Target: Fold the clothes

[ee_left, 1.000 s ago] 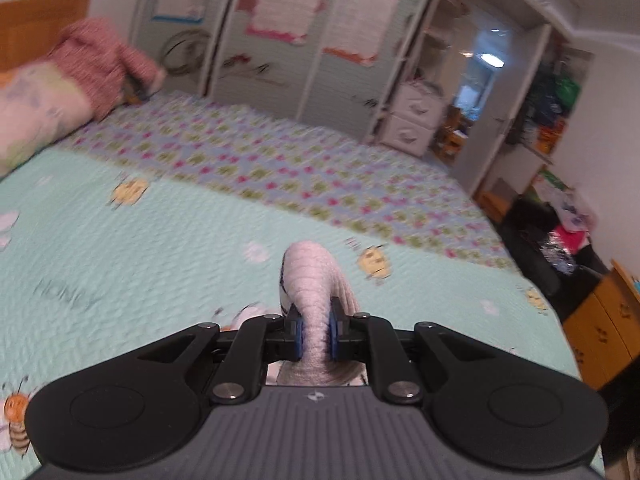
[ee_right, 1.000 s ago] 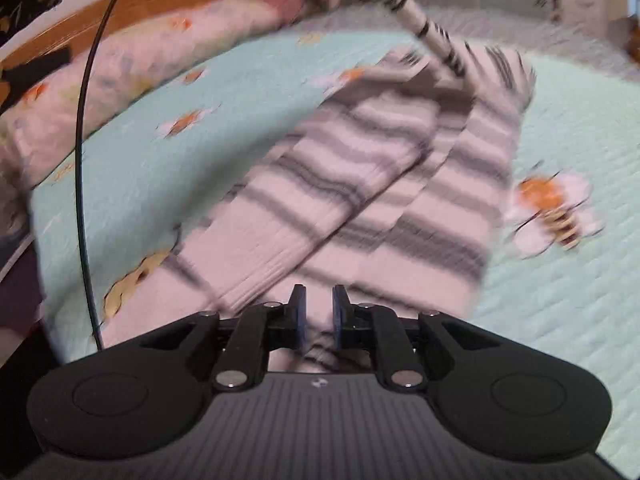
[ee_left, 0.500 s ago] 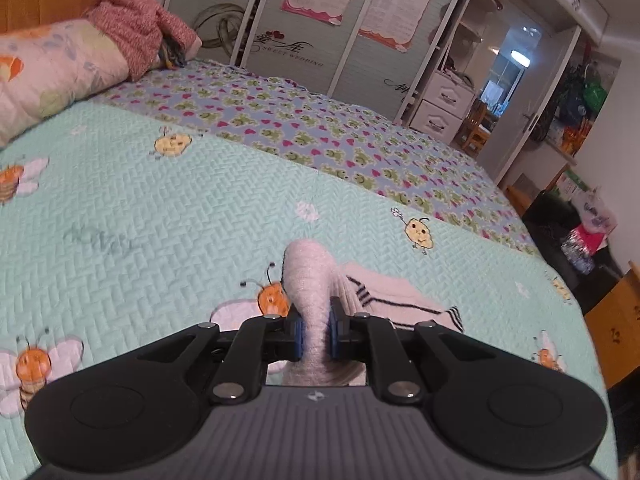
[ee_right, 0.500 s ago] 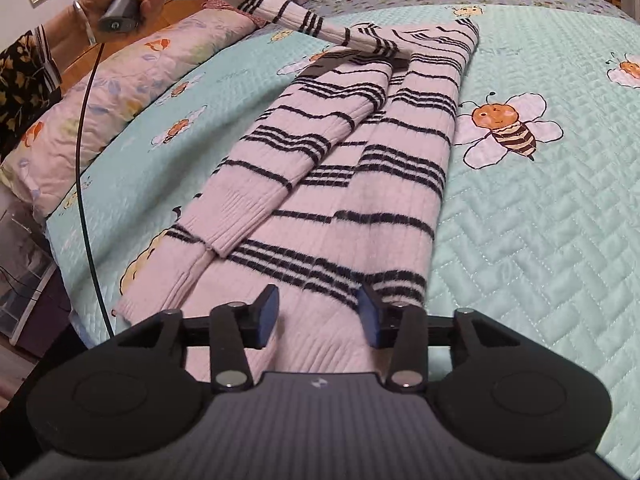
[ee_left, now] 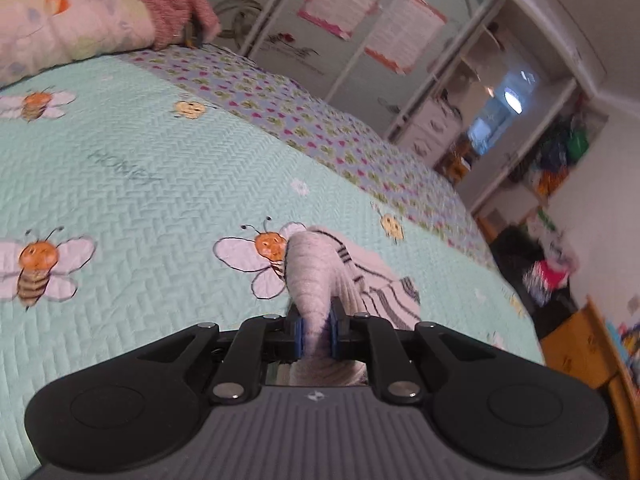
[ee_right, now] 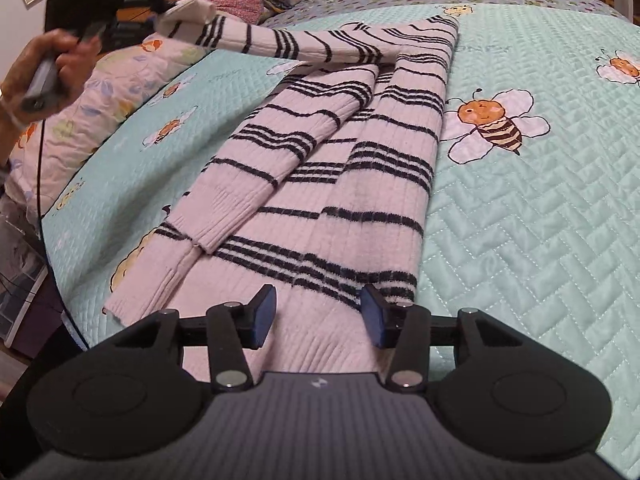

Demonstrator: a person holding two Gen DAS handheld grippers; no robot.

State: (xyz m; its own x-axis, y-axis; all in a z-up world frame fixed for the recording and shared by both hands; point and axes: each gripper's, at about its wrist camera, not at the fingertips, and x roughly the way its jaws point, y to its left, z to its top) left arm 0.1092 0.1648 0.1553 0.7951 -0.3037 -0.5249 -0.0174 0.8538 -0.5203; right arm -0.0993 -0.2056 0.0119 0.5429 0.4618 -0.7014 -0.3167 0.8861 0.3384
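A white sweater with black stripes (ee_right: 340,168) lies lengthwise on the mint bee-print bedspread (ee_right: 520,220), one sleeve folded over its body. My right gripper (ee_right: 318,312) hovers open just over the near hem, its pads clear of the knit. The other sleeve (ee_right: 256,40) is stretched off to the far left, where my left gripper (ee_right: 156,16), held by a hand (ee_right: 44,68), is shut on its cuff. In the left wrist view the left gripper (ee_left: 316,332) pinches that sleeve cuff (ee_left: 312,280), which bulges up between the blue pads.
A floral pillow (ee_left: 60,28) and a pink garment (ee_left: 176,4) lie at the head of the bed. Wardrobe doors (ee_left: 360,32) stand beyond the bed, a wooden cabinet (ee_left: 580,348) to its right. A black cable (ee_right: 40,184) hangs at the bed's left edge.
My right jaws have opened and let go of the sweater's hem. The left gripper has carried the sleeve cuff sideways and lower over the bed, with a roll of the wrist.
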